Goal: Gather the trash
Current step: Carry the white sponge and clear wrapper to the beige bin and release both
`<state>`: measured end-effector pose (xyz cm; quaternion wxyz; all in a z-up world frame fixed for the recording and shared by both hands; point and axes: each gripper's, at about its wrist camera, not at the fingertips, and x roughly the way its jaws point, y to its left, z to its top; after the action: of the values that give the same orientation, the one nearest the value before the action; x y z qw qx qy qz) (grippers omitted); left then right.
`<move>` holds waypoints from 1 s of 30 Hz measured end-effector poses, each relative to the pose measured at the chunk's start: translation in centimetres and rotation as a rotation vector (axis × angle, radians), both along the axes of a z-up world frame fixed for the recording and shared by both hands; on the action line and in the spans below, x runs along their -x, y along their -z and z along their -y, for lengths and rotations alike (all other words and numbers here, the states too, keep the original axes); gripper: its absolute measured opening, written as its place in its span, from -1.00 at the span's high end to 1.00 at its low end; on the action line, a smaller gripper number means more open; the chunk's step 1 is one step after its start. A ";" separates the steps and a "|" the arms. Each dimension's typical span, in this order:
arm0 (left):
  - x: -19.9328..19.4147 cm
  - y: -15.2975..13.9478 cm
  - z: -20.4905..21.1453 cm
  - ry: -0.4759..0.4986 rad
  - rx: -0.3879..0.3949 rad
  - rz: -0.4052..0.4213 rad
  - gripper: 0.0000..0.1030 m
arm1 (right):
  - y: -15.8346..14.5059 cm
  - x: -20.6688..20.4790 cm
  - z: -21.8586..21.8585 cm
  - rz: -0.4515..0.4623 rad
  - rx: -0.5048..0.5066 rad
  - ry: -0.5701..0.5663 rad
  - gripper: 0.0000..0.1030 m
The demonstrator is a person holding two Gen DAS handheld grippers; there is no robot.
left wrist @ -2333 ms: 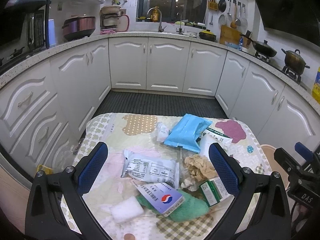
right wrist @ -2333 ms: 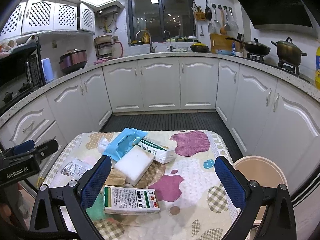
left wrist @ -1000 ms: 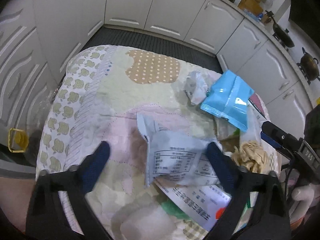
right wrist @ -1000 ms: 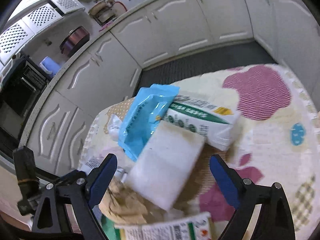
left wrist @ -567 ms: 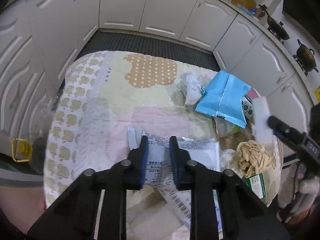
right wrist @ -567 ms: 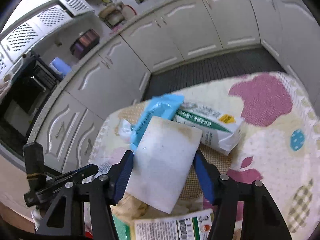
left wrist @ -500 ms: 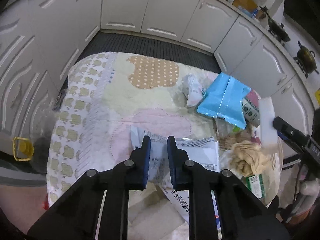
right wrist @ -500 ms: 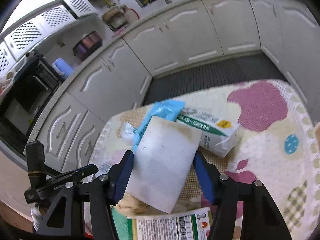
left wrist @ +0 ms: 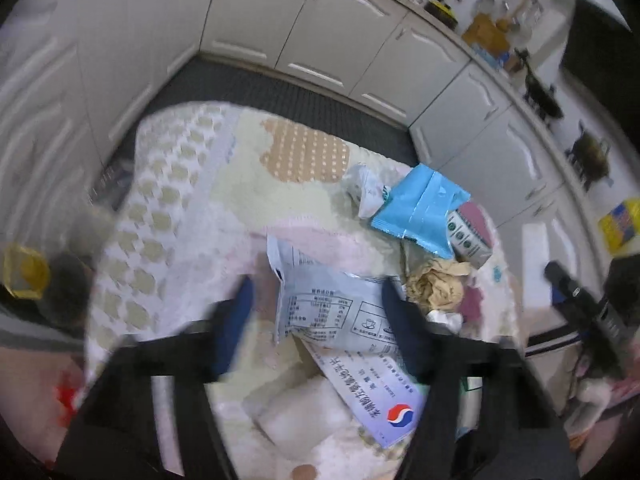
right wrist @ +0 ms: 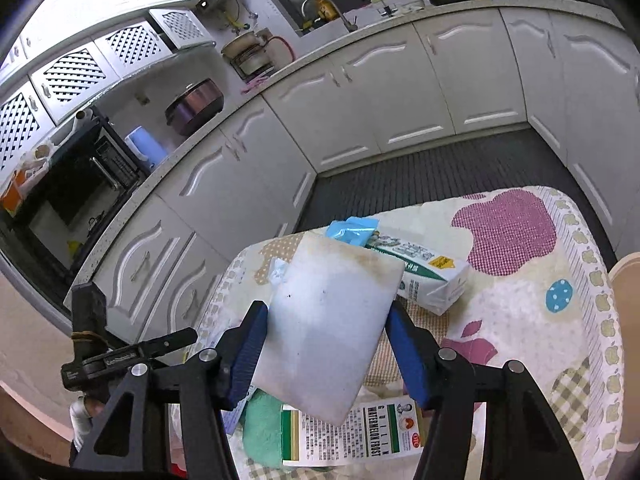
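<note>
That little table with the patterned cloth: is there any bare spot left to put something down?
Yes. The table cloth lies bare on its left side, from the orange dotted patch down to the left tool. The purple apple patch, beyond the white carton, is free too. Around the blue packet, crumpled brown paper and grey pouch it is crowded.

The right gripper [right wrist: 326, 344] angles downward with both pads pressed on a white foam block [right wrist: 328, 332]. The left gripper [left wrist: 316, 320], blurred and pointing steeply down, has just been opening; a printed pouch [left wrist: 328, 312] lies between its parted jaws.
</note>
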<state>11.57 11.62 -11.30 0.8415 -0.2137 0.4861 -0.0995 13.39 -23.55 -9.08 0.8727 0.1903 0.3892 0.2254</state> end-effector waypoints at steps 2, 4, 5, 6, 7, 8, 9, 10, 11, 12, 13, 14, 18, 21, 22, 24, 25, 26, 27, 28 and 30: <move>-0.3 1.1 -0.2 -0.008 0.055 -0.032 -0.36 | 0.3 0.0 -0.2 -0.006 0.011 -0.001 -0.14; -0.8 2.4 -0.1 -0.012 0.074 -0.062 -0.36 | 0.4 0.0 -0.5 -0.010 0.019 -0.004 -0.14; -1.1 3.1 0.1 -0.010 0.078 -0.080 -0.36 | 0.5 0.0 -0.6 -0.012 0.020 -0.007 -0.14; -1.3 3.7 0.3 -0.010 0.085 -0.102 -0.36 | 0.6 0.0 -0.7 -0.012 0.021 -0.010 -0.14; -1.6 4.4 0.4 -0.011 0.107 -0.124 -0.36 | 0.6 0.0 -0.7 -0.011 0.023 -0.011 -0.14; -1.7 4.9 0.4 -0.012 0.142 -0.128 -0.36 | 0.6 0.1 -0.8 -0.011 0.027 -0.014 -0.14; -1.7 4.9 0.4 -0.012 0.159 -0.123 -0.36 | 0.6 0.1 -0.8 -0.011 0.031 -0.016 -0.14; -1.7 4.9 0.4 -0.011 0.158 -0.120 -0.35 | 0.7 0.1 -0.7 -0.012 0.033 -0.017 -0.14; -1.7 4.7 0.5 -0.011 0.152 -0.115 -0.33 | 0.7 0.1 -0.6 -0.014 0.035 -0.017 -0.14; -1.7 4.5 0.6 -0.002 0.146 -0.108 -0.18 | 0.8 0.1 -0.7 -0.016 0.034 -0.018 -0.14; -1.7 4.3 0.7 0.011 0.143 -0.105 0.07 | 0.9 0.2 -0.7 -0.017 0.033 -0.018 -0.14; -1.7 4.1 1.1 0.025 0.130 -0.100 0.12 | 0.9 0.2 -0.8 -0.017 0.032 -0.019 -0.14; -1.3 3.2 1.7 0.047 0.084 -0.059 0.45 | 0.9 0.5 -1.0 -0.012 0.029 -0.028 -0.14; -0.9 2.0 2.2 0.059 0.065 -0.028 0.48 | 0.4 1.0 -0.8 0.004 0.032 -0.032 -0.14; -0.8 1.4 2.3 0.062 0.063 -0.013 0.49 | 0.3 1.2 -0.6 0.008 0.031 -0.031 -0.14; -0.4 -0.1 2.4 0.065 0.057 0.022 0.49 | -0.1 1.6 -0.2 0.020 0.028 -0.026 -0.14; -0.1 -0.8 2.5 0.067 0.050 0.039 0.49 | -0.4 1.7 0.0 0.025 0.028 -0.024 -0.14; 0.1 -1.8 2.7 0.073 0.040 0.061 0.49 | -0.6 1.9 0.3 0.032 0.030 -0.019 -0.14; 0.4 -3.0 3.1 0.084 0.026 0.089 0.49 | -0.8 2.1 0.6 0.038 0.032 -0.014 -0.14; 0.5 -3.9 3.5 0.095 0.019 0.108 0.49 | -1.0 2.3 0.8 0.043 0.035 -0.009 -0.14; 1.0 -5.9 4.8 0.132 0.003 0.155 0.49 | -1.3 2.6 1.7 0.051 0.041 0.010 -0.14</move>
<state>10.53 6.81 -5.39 0.8679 -0.1739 0.4325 -0.1716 10.76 -25.24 -7.76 0.8871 0.1683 0.3703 0.2180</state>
